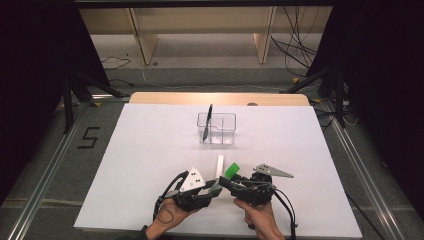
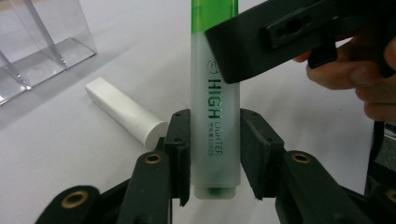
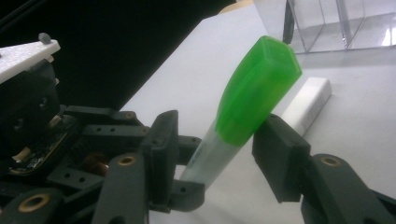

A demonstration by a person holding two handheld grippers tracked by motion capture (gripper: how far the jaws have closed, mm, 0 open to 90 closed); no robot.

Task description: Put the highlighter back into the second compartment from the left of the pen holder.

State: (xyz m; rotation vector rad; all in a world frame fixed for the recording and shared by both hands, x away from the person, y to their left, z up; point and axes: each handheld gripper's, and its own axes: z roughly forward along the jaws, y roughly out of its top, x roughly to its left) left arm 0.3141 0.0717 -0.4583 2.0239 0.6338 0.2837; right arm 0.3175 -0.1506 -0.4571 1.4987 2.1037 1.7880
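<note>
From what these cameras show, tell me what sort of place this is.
Probably a lab or recording workspace, not a home or office. A white table stands between dark curtains, loose cables run over the floor, a taped 5 marks the floor, and a person's left gripper holds a green highlighter.

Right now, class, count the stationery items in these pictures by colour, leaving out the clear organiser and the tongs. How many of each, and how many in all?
Green and frosted white: 1, the highlighter
White: 1, the white stick lying on the table
Black: 1, the pen standing in the organiser
Total: 3
</note>
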